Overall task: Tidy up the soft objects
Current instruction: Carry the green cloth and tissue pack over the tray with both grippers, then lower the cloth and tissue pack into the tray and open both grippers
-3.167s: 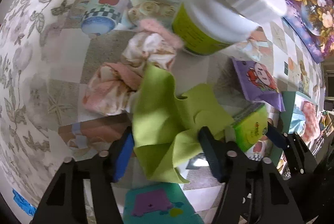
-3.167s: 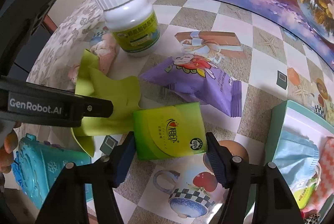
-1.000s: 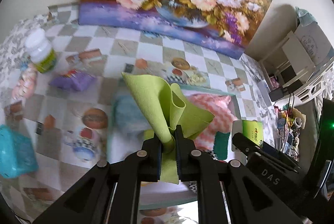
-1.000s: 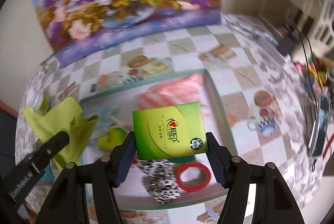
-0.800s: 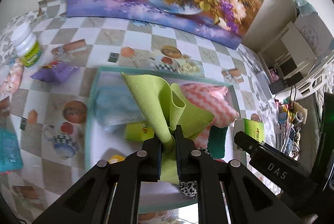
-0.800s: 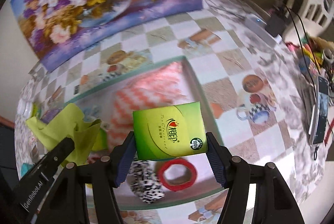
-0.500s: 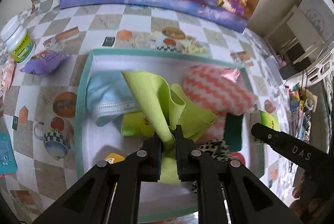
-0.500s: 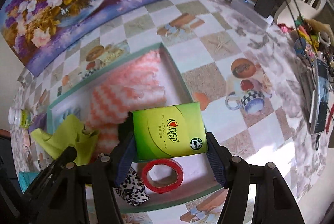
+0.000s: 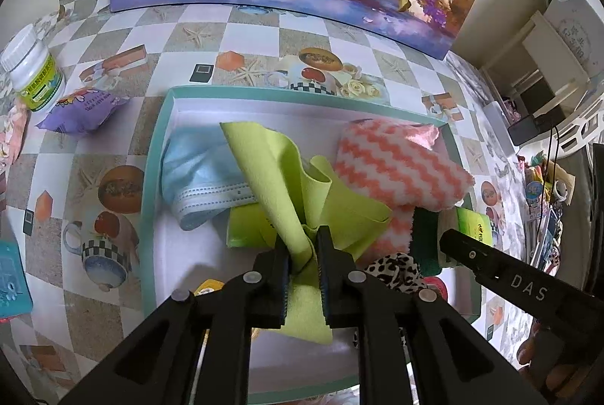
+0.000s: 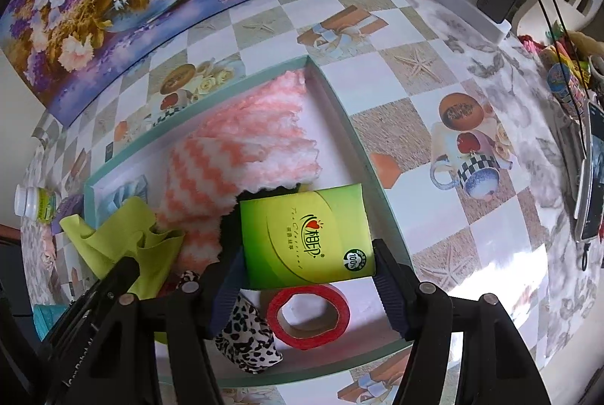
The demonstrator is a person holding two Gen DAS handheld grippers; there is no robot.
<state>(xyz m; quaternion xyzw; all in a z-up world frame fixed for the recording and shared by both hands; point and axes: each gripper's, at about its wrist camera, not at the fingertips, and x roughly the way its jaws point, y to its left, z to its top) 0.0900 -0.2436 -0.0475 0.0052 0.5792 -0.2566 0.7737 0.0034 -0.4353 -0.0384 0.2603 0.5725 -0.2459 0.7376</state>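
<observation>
We hold the left gripper over the teal-rimmed box, its jaws just starting to part but still pinching the lime cloth, which fans out above a blue face mask and a pink zigzag towel. Our right gripper clamps a green tissue pack above the same box, over a red tape roll and a leopard-print scrunchie.

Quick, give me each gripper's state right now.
Left gripper: closed on the green cloth, jaws just starting to open.
Right gripper: holding the green tissue pack.
</observation>
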